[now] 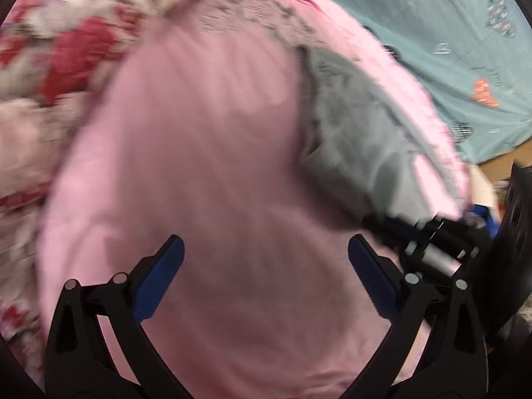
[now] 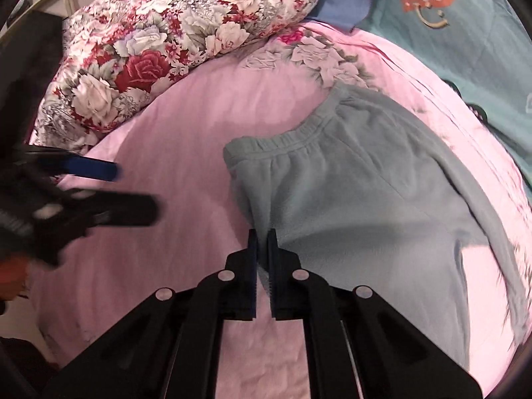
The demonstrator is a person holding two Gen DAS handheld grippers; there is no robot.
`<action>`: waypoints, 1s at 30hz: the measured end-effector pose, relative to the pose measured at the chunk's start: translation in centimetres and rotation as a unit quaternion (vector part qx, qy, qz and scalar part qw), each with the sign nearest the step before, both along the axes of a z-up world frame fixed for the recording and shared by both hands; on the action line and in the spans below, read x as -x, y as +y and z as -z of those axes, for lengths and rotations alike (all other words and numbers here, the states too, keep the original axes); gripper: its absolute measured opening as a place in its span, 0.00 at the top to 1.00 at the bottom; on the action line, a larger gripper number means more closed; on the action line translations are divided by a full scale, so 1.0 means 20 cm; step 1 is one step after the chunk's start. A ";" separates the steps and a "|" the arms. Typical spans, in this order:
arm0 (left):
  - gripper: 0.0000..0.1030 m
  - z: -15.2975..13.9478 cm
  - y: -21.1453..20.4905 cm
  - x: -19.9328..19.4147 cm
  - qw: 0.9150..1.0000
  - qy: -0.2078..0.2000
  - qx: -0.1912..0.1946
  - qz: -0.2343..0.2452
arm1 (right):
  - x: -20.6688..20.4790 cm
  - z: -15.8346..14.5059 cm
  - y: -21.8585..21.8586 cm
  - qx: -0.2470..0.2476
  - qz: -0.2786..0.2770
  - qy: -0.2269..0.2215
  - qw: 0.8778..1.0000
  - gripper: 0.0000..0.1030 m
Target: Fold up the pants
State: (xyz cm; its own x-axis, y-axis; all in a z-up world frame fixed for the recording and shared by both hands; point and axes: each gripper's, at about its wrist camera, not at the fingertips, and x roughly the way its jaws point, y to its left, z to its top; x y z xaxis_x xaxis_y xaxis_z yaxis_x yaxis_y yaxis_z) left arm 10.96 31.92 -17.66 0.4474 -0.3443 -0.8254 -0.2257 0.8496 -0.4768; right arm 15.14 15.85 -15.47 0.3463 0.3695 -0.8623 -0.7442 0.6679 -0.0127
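**Right gripper pinches the pants' edge; left comes in empty**

Left wrist view: your left gripper (image 1: 266, 266) has its jaws wide apart with nothing between them, only the pink blanket (image 1: 199, 166) below. The picture is blurred. The grey pants (image 1: 352, 126) lie to the right and farther off, well clear of these jaws. At the right edge your right gripper (image 1: 439, 236) shows as dark hardware at the pants' near end. The floral quilt (image 1: 66, 50) bunches up on the far left, and a teal sheet (image 1: 465, 50) covers the far right.

Right wrist view: your right gripper (image 2: 262, 242) has its jaws drawn together on the near left edge of the pants (image 2: 359, 206), a sliver of grey fleece caught between the pads. That grip looks meant to anchor one side so you can lift and fold. The pants lie flat on the blanket (image 2: 166, 183), elastic waistband (image 2: 292, 136) at the far end, legs running near and right. Your left gripper (image 2: 99, 193) hovers at the left, jaws parted, apart from the cloth; it likely needs the waistband corner. The quilt (image 2: 166, 33) sits far left, near the waistband but not on it, and a blue cloth (image 2: 345, 3) lies beyond. Nothing covers the pants.
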 end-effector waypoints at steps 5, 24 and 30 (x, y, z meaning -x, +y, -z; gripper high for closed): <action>0.10 0.06 -0.03 -0.16 0.997 -0.022 0.075 0.026 | 0.05 0.00 -0.05 0.000 0.008 0.005 1.000 0.95; 0.90 -0.05 -0.03 -0.11 0.997 -0.048 0.056 0.038 | 0.18 -0.16 -0.02 -0.043 0.002 0.009 0.999 0.95; 0.89 -0.02 0.06 0.12 0.999 -0.027 -0.013 0.027 | 0.35 -0.06 0.10 -0.046 -0.044 0.049 0.997 0.95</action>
